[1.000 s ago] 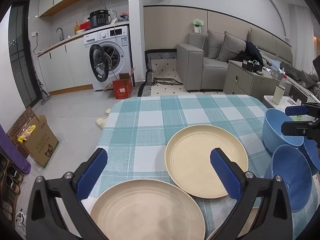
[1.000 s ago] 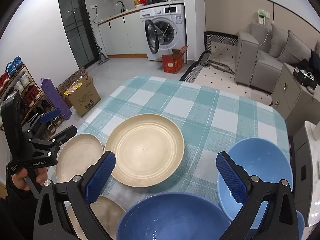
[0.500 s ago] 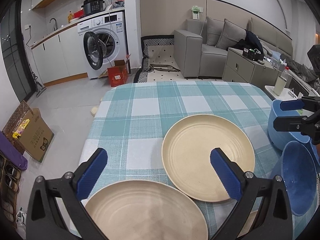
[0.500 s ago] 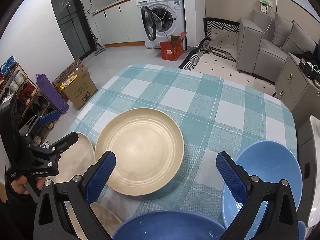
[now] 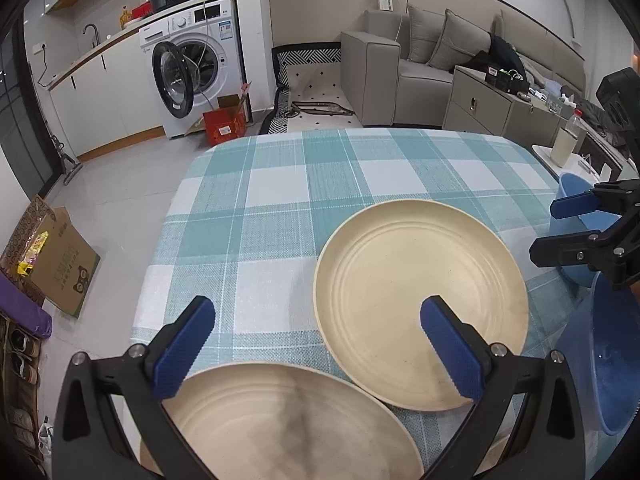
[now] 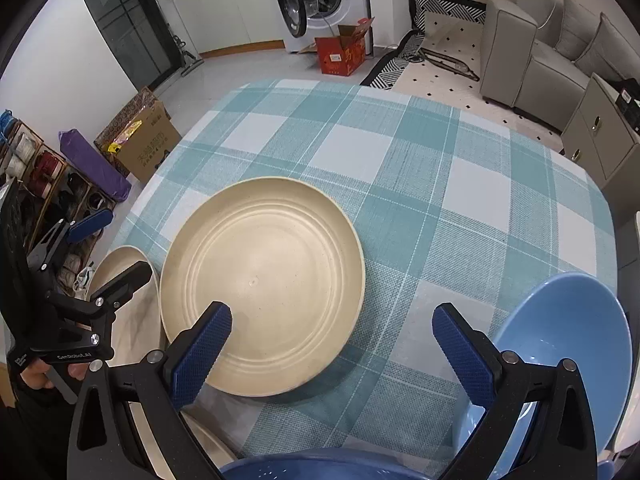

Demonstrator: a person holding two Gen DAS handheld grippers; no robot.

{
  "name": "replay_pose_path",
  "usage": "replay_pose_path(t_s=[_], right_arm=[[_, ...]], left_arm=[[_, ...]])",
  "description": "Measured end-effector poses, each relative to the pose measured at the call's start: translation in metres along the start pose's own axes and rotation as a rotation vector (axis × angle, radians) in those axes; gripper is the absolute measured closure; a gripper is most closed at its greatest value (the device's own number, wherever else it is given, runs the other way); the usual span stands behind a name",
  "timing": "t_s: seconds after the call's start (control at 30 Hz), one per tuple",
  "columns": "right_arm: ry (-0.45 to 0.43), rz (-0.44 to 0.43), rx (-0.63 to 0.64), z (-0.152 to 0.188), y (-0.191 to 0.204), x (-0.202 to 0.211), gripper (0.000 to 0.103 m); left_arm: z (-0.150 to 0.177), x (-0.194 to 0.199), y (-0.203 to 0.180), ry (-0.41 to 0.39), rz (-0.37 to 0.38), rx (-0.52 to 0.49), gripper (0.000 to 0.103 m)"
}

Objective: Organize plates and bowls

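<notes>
A large cream plate (image 5: 420, 304) (image 6: 264, 284) lies mid-table on the teal checked cloth (image 5: 304, 184). A second cream plate (image 5: 280, 420) (image 6: 120, 280) sits at the near left edge, right under my left gripper (image 5: 318, 320) (image 6: 124, 242), which is open and holds nothing. My right gripper (image 6: 332, 328) (image 5: 548, 228) is open too, hovering over the large plate's near rim. One blue bowl (image 6: 568, 344) (image 5: 576, 208) stands to its right. Another blue bowl (image 6: 320, 468) (image 5: 616, 360) sits beneath it. A third cream rim (image 6: 208, 440) peeks out at the bottom left.
The table's left edge (image 5: 160, 248) drops to a tiled floor with a cardboard box (image 6: 140, 140) and a shoe rack (image 6: 36, 168). Beyond the far edge stand a washing machine (image 5: 196, 64) and a grey sofa (image 5: 400, 68). A bottle (image 5: 566, 140) stands on a side table at right.
Both grippers have come lower and closer to the table, so the plates and bowls fill more of each view. Their jaws stayed open and nothing on the table moved.
</notes>
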State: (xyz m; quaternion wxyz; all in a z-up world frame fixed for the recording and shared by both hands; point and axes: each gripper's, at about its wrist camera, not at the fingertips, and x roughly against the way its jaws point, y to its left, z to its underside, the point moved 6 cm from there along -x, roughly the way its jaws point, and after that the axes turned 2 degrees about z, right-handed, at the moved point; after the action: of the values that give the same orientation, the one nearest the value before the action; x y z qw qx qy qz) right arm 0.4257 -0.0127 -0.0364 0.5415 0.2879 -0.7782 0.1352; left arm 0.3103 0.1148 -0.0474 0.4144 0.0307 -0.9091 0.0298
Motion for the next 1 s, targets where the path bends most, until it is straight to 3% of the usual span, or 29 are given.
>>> replay_pose_path(t_s=[0.33,0.83,1.0], right_arm=[[0.097,-0.012,0.030,0.001,0.004,-0.031,0.001],[0.125,0.047,0.118,-0.005,0.013,-0.046,0.003],[0.119,0.030,0.142,-0.009,0.021,-0.045,0.005]], left_arm=[[0.009,-0.023,-0.001,0.066,0.004,-0.013,0.000],[0.011,-0.038,-0.005,0.104,0.019,-0.033,0.000],[0.011,-0.038,-0.003,0.105,0.019,-0.031,0.000]])
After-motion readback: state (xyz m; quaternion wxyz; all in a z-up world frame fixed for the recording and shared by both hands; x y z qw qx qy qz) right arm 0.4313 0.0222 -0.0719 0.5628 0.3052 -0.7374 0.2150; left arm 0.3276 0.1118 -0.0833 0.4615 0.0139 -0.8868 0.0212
